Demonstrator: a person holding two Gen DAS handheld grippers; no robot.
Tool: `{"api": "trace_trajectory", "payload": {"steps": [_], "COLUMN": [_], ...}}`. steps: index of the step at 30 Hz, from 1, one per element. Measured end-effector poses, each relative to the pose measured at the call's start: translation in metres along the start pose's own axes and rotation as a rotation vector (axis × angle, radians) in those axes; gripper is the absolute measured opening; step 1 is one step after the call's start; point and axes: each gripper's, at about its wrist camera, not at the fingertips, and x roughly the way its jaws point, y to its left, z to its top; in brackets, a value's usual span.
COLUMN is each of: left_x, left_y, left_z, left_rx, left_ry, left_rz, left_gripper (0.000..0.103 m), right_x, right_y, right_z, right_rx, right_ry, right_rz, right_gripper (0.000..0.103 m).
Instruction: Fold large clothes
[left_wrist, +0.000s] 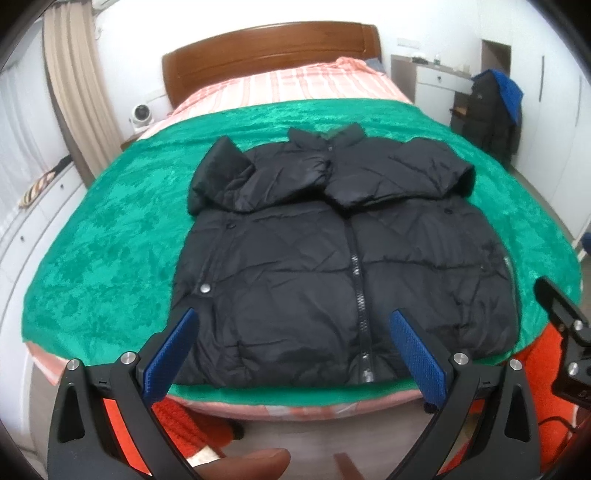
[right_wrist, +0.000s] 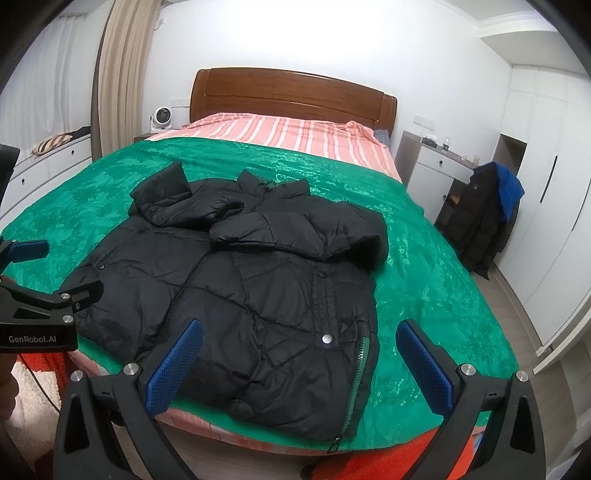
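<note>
Across the centre of both frames, the black puffer jacket (left_wrist: 332, 258) lay front-up on the green blanket (left_wrist: 110, 240) covering the bed (right_wrist: 280, 129), its zipper closed and both sleeves folded across the chest below the collar. Your left gripper (left_wrist: 293, 354) hovered at the lower middle of the left wrist view, just off the jacket's hem, its blue fingers (left_wrist: 170, 354) spread wide and holding nothing. Your right gripper (right_wrist: 299, 365) hung low in the right wrist view near the jacket's lower right corner, fingers (right_wrist: 424, 365) likewise wide and empty. At the far right of both frames, another dark coat (right_wrist: 484, 221) hung over a chair beside the white desk (right_wrist: 432, 166).
</note>
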Motion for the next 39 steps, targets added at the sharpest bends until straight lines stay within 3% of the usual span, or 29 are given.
{"api": "trace_trajectory", "payload": {"steps": [7,15,39], "left_x": [-0.005,-0.002,-0.012], "left_y": [-0.007,-0.011,-0.008], "left_z": [0.003,0.002,0.000], "left_rx": [0.006,0.006,0.008], "left_ry": [-0.036,-0.007,-0.038], "left_rz": [-0.042,-0.077,-0.090], "left_gripper": [0.103,0.103,0.103], "right_x": [0.004,0.007,-0.001], "right_y": [0.000,-0.003,0.004], "right_z": [-0.005,-0.009,-0.007], "right_rx": [0.004,0.016,-0.001], "right_ry": [0.009,0.017,-0.020], "right_rz": [0.020,0.032,0.061], "right_gripper": [0.103,0.103,0.103]}}
